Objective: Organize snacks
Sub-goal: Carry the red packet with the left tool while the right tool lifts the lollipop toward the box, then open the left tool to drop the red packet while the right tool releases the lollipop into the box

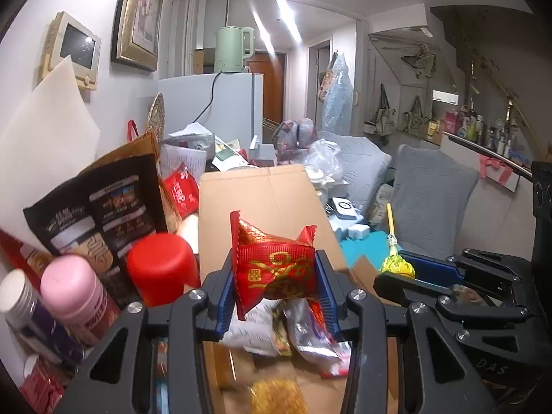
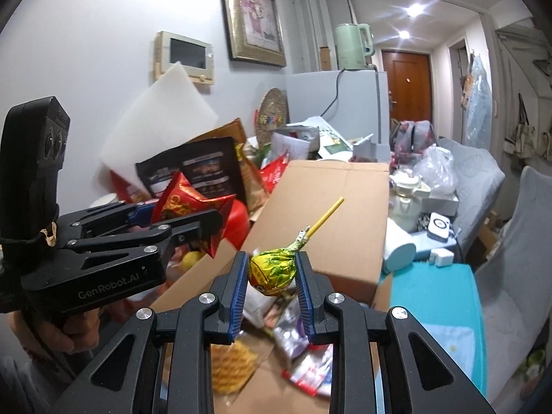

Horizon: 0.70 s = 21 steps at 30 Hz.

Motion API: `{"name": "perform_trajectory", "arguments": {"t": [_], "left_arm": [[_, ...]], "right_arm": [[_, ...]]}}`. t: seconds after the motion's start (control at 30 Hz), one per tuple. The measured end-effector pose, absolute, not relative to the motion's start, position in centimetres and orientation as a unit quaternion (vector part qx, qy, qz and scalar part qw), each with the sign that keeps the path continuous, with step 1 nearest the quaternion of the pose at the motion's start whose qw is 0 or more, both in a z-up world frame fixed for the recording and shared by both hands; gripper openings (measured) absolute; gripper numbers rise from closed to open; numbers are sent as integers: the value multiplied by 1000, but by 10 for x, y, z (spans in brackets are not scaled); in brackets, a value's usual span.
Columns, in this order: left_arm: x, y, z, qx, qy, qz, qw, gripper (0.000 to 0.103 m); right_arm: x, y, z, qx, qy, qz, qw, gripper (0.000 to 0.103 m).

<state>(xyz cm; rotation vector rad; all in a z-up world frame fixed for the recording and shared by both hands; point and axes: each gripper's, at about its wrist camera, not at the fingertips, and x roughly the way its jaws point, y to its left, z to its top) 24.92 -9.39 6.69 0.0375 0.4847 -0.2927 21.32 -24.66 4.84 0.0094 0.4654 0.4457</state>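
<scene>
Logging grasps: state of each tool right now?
Left tool: closed on the red snack packet.
Right tool: closed on the yellow-wrapped lollipop.

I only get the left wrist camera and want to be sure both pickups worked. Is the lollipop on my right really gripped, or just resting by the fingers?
Observer: Gripped. In the right wrist view the right gripper is shut on the lollipop, its pads pressing the yellow wrapped head from both sides.
Operator: Which way is its stick pointing?
Observer: Up and away from the gripper, over the cardboard box.
Operator: What's under it?
Observer: Loose snack packets lying inside the open box.
Operator: And my left one from that side?
Observer: The left gripper is shut on the red candy packet, level with the box rim.
</scene>
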Motion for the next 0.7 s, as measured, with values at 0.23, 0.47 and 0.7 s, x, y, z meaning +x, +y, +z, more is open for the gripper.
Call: {"name": "perform_trajectory", "arguments": {"t": [0.23, 0.47, 0.7], "left_arm": [[285, -102, 53, 33, 243, -139, 959, 41], [313, -108, 26, 42, 278, -142, 949, 41], [329, -117, 1, 59, 310, -147, 937, 41]], "right_arm": [[256, -251, 36, 2, 250, 217, 944, 27], [289, -248, 7, -3, 290, 210, 934, 27], [316, -251, -27, 4, 361, 207, 909, 27]]}}
